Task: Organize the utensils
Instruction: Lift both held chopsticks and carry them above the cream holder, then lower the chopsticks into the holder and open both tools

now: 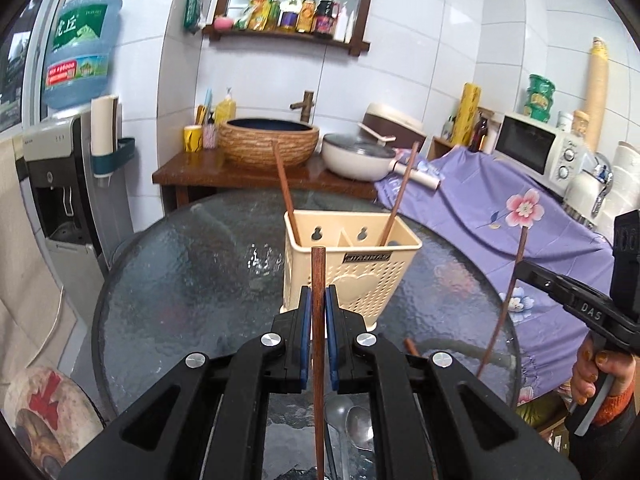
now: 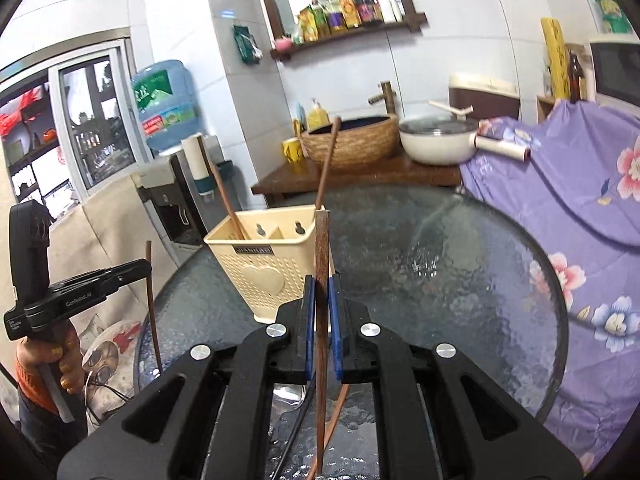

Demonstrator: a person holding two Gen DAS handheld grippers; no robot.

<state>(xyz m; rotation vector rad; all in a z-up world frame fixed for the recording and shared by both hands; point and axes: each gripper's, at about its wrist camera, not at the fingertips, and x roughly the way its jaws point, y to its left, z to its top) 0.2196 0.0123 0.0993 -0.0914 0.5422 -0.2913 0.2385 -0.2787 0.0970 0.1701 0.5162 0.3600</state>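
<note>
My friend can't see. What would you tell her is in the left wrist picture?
The left gripper is shut on a brown chopstick held upright in front of a cream utensil holder on a round glass table. Two chopsticks already stand in the holder, and the right gripper holds another at the right.

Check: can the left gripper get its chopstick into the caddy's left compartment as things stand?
Probably yes. The left gripper holds its chopstick upright before the caddy; the left compartment holds one leaning chopstick, otherwise open.
</note>
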